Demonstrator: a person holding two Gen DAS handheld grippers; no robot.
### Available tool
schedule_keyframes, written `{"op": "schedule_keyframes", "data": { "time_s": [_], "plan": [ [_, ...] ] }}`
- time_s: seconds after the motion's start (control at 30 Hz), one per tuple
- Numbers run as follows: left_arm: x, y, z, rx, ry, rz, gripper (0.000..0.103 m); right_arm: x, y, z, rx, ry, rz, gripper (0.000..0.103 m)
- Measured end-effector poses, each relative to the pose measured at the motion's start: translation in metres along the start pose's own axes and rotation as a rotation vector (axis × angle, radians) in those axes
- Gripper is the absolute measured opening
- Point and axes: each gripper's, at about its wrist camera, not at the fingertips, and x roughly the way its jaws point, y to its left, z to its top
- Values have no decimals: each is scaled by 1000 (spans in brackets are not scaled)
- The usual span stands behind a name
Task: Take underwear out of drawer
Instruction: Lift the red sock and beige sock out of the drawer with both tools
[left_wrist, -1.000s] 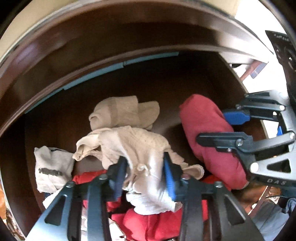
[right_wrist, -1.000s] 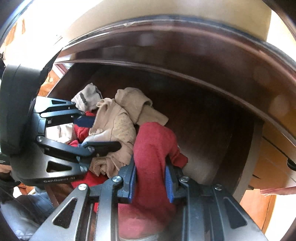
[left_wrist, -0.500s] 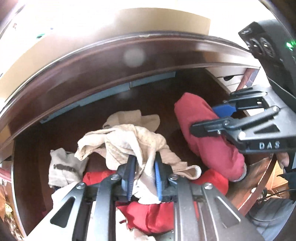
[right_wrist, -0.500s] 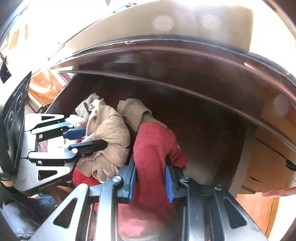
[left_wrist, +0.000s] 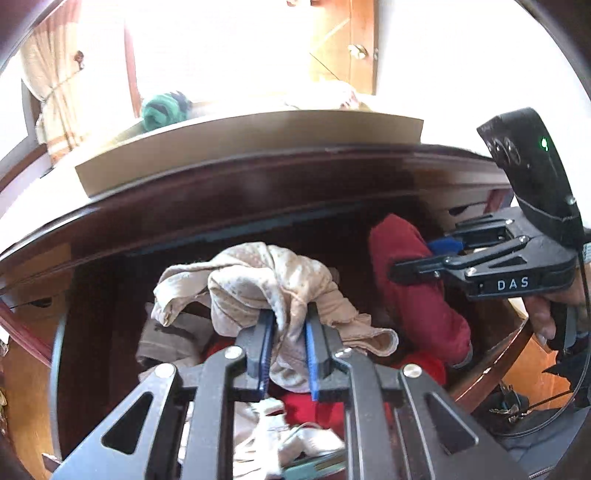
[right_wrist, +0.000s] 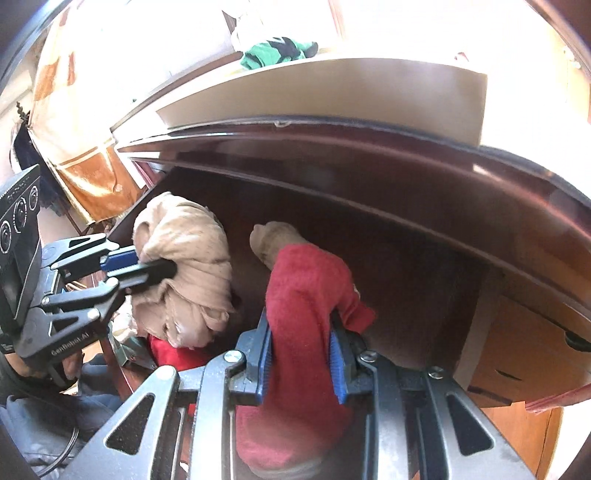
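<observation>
Left wrist view: left claw (left_wrist: 290, 347) sits low center, blue pads pinched nearly together on a beige dotted underwear piece (left_wrist: 266, 284). Cloth bunches up over the claw tips and drapes to both sides, hanging above the drawer (left_wrist: 110, 332) interior. Its jaws have just been closing, fabric between them.

Same view, right side: right claw (left_wrist: 424, 258) comes in from the right edge, clamped on a red garment (left_wrist: 417, 306) that hangs down in a long roll. A hand (left_wrist: 546, 314) grips its handle at the far right.

Under the beige piece, lower center: more red cloth (left_wrist: 317, 406) and a white crumpled piece (left_wrist: 280, 439) lie in the drawer. A grey-brown folded piece (left_wrist: 166, 339) lies at the left of the pile.

Right wrist view: right claw (right_wrist: 301, 354) at bottom center, jaws narrowly apart, pads pressing both sides of the red garment (right_wrist: 306, 295), which stands up between them and bulges below. Left claw (right_wrist: 147, 264) enters from the left edge, shut on the beige underwear (right_wrist: 192, 266), which hangs as a wrapped lump. Another tan piece (right_wrist: 269, 240) sits behind the red garment, deeper in the dark wooden drawer (right_wrist: 406, 277).

Above the drawer, upper part of both views: a pale flat board (right_wrist: 332, 92) on the dresser top, green cloth (right_wrist: 277, 51) on it.
</observation>
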Motion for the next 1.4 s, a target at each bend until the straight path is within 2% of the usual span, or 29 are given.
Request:
{"op": "schedule_keyframes", "data": {
  "time_s": [0.17, 0.5, 0.77, 1.0, 1.4],
  "plan": [
    [-16, 9, -8, -27, -42, 4, 13, -8, 0, -2, -5, -13, -4, 29],
    [-39, 17, -17, -44, -132, 12, 13, -32, 3, -11, -29, -110, -5, 29],
    [-39, 10, -17, -18, -160, 34, 13, -44, 4, -21, -36, -162, 4, 29],
    [-50, 4, -19, 16, -219, 61, 13, -52, 7, -25, -46, -209, -8, 28],
    [-56, 3, -19, 24, -270, 80, 13, -62, 8, -25, -60, -286, 4, 29]
  ]
}}
